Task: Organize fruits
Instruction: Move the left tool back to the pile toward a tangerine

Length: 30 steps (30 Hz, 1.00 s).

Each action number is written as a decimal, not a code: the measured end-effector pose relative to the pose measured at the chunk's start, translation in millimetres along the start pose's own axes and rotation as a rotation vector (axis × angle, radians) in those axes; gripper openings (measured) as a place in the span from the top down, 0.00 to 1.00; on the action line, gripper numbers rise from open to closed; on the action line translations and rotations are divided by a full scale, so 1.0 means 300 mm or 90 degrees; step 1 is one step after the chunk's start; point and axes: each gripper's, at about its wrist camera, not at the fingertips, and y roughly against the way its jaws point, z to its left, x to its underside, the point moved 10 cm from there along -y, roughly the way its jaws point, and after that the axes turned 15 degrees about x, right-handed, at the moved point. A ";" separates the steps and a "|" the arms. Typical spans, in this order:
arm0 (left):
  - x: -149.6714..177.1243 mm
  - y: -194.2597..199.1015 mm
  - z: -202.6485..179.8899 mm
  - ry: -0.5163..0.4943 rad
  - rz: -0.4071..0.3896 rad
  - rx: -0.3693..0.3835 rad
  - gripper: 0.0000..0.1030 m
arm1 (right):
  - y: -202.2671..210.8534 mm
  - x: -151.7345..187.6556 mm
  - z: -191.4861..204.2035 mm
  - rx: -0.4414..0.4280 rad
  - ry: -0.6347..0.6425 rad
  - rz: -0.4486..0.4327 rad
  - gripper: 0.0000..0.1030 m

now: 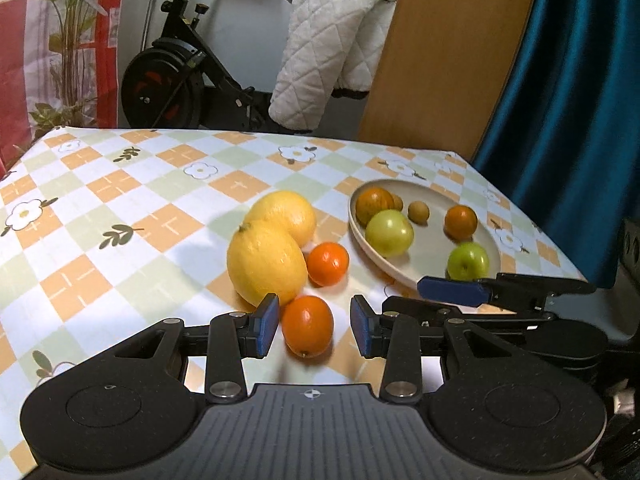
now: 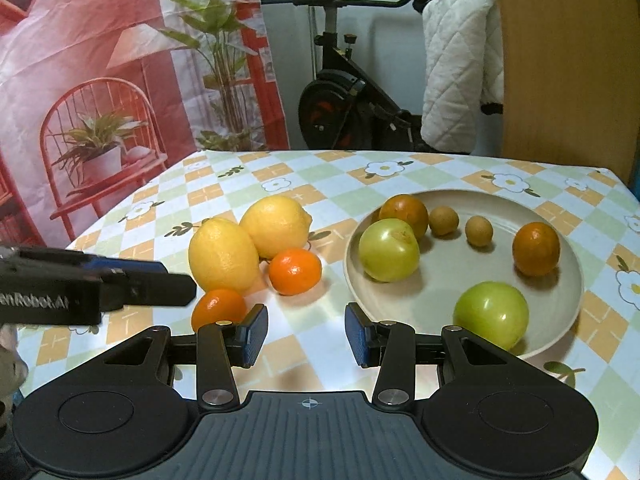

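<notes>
Two big yellow lemons (image 1: 266, 260) lie touching in the middle of the table. A small orange (image 1: 328, 263) sits at their right. A second orange (image 1: 307, 326) lies on the cloth between the blue pads of my left gripper (image 1: 314, 326), which is open, with gaps on both sides. My right gripper (image 2: 306, 334) is also open, over bare cloth left of the beige plate (image 2: 440, 284). That plate holds two green fruits (image 2: 492, 314), two dark oranges (image 2: 536, 248) and two small brown fruits (image 2: 479, 231). A finger (image 1: 452, 291) of my right gripper lies over the plate's near rim.
The checked flower tablecloth (image 1: 120, 208) covers the table, whose far edge and right edge are near. Behind stand an exercise bike (image 1: 172, 80) with a white quilted cover (image 1: 328, 60), a wooden panel (image 1: 452, 48) and a blue curtain (image 1: 568, 100).
</notes>
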 end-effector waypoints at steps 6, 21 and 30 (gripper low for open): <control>0.030 -0.011 0.007 -0.007 0.009 -0.011 0.60 | -0.005 0.023 -0.012 0.000 0.000 0.008 0.62; 0.030 -0.018 0.018 -0.006 0.014 -0.020 0.60 | -0.009 0.028 -0.015 0.000 -0.001 0.009 0.62; 0.044 -0.055 0.035 0.043 0.032 0.019 0.62 | -0.030 0.051 0.033 -0.015 0.027 0.032 0.66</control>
